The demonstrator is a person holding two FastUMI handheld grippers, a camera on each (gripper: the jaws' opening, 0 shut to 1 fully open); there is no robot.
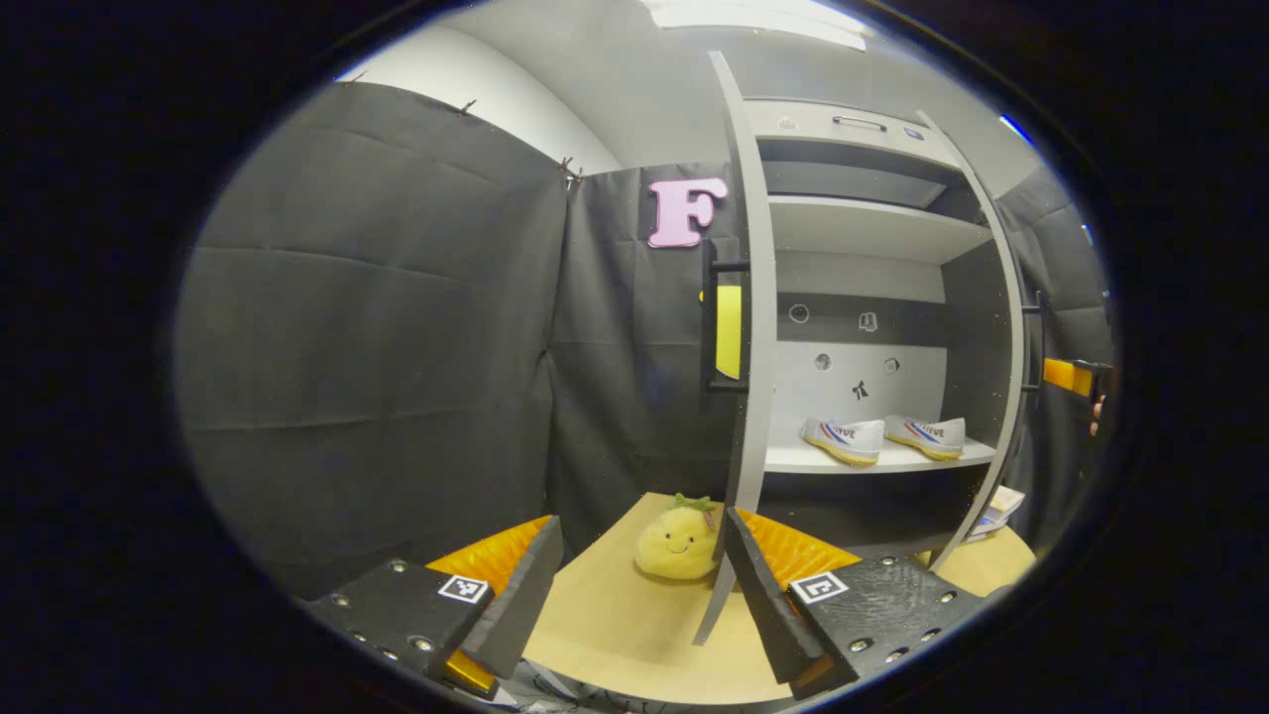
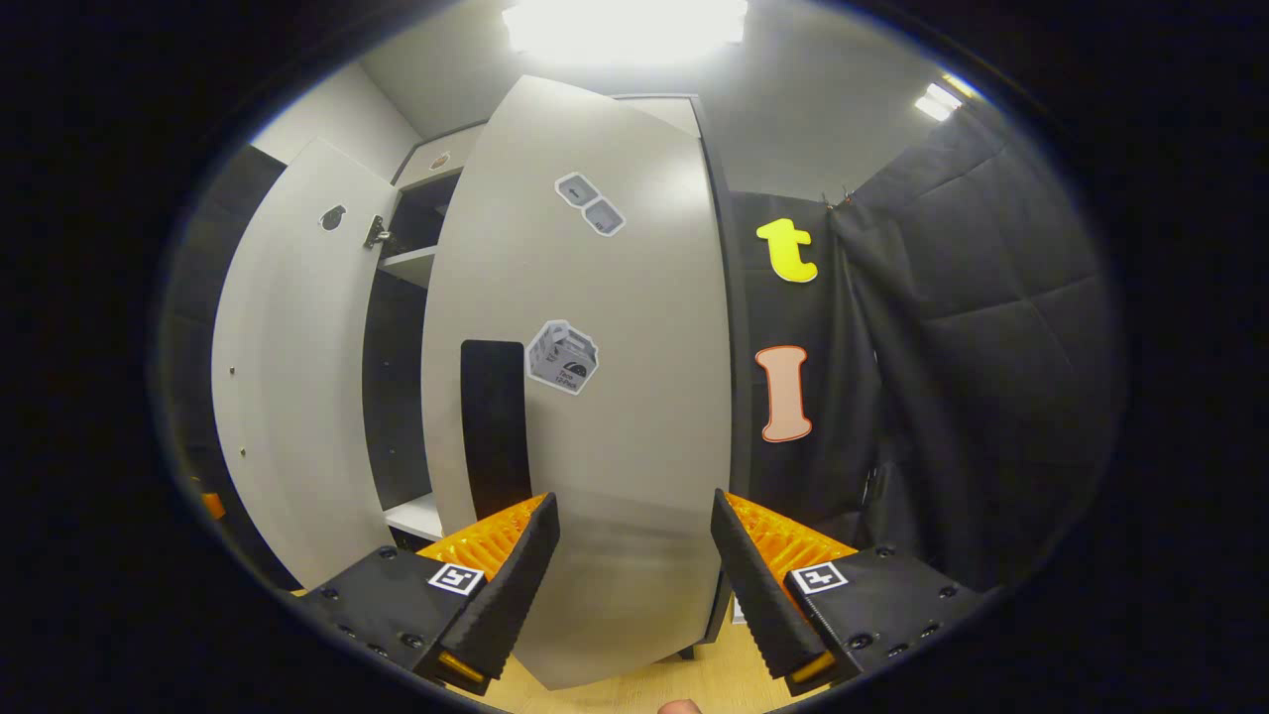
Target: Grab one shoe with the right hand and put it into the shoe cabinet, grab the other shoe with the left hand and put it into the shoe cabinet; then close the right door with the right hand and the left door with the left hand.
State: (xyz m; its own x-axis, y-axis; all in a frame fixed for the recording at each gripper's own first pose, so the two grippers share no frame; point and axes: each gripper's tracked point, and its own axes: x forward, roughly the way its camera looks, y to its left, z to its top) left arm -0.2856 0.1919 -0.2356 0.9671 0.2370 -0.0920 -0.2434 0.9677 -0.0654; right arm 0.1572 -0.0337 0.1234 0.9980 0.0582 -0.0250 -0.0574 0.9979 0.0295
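Cabinet point(image 1: 977, 297) stands open ahead, both shoes point(image 1: 845, 438) side by side on its lower shelf. Right door point(image 2: 595, 397), tall and upright, faces my right gripper point(image 2: 630, 555) directly, close in front. My left gripper point(image 1: 639, 575) sits beside the left door's edge point(image 1: 758, 327). Both grippers spread, holding nothing.

The left door's point(image 1: 750, 327) edge stands before the cabinet point(image 1: 872, 228); a plush point(image 1: 677, 538) sits beside its foot; the right door point(image 2: 585, 397) blocks straight ahead.
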